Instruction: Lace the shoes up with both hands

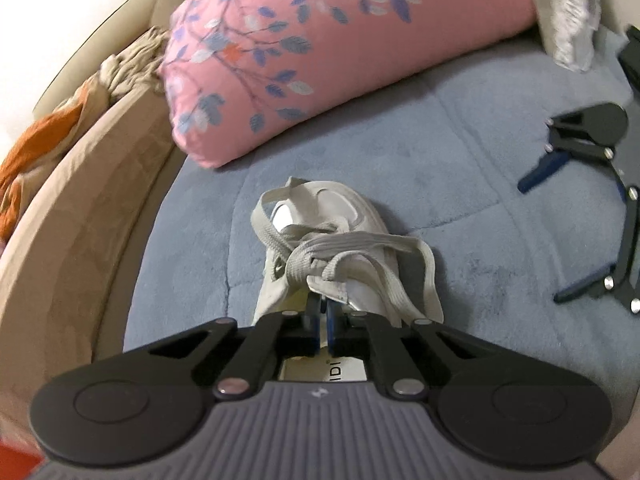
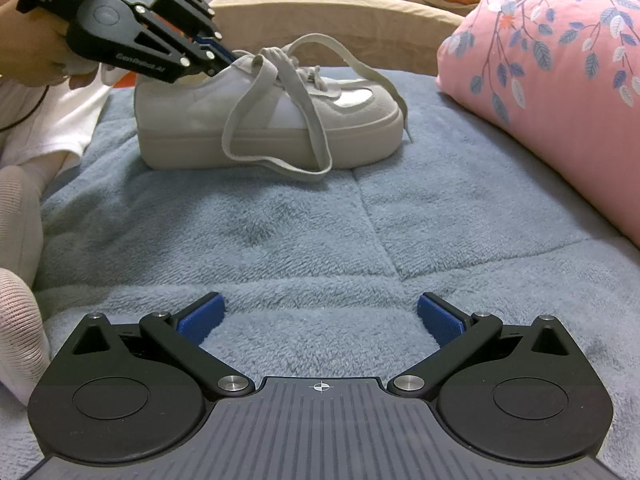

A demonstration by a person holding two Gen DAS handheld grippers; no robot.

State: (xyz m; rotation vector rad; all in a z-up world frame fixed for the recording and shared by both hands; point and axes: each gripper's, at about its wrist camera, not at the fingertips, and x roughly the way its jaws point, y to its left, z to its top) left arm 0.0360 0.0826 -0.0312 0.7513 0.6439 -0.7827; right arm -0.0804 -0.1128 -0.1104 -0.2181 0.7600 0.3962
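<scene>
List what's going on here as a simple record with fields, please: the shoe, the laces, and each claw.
shoe: grey platform sneaker, upright on a blue blanket
laces: loosely tangled, one loop hanging down the side onto the blanket
left claw: shut at the shoe's tongue
right claw: open, empty, low over the blanket, apart from the shoe
nearby: pink floral pillow

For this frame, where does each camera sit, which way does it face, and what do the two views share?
Left wrist: on the left hand-held gripper, looking along the shoe from heel to toe; fingers shut at the shoe's tongue, near the laces.
Right wrist: on the right hand-held gripper, low over the blanket, facing the shoe's side; fingers open; a hand shows.
Shared: shoe, laces, blanket, pillow; each shows the other gripper.
</scene>
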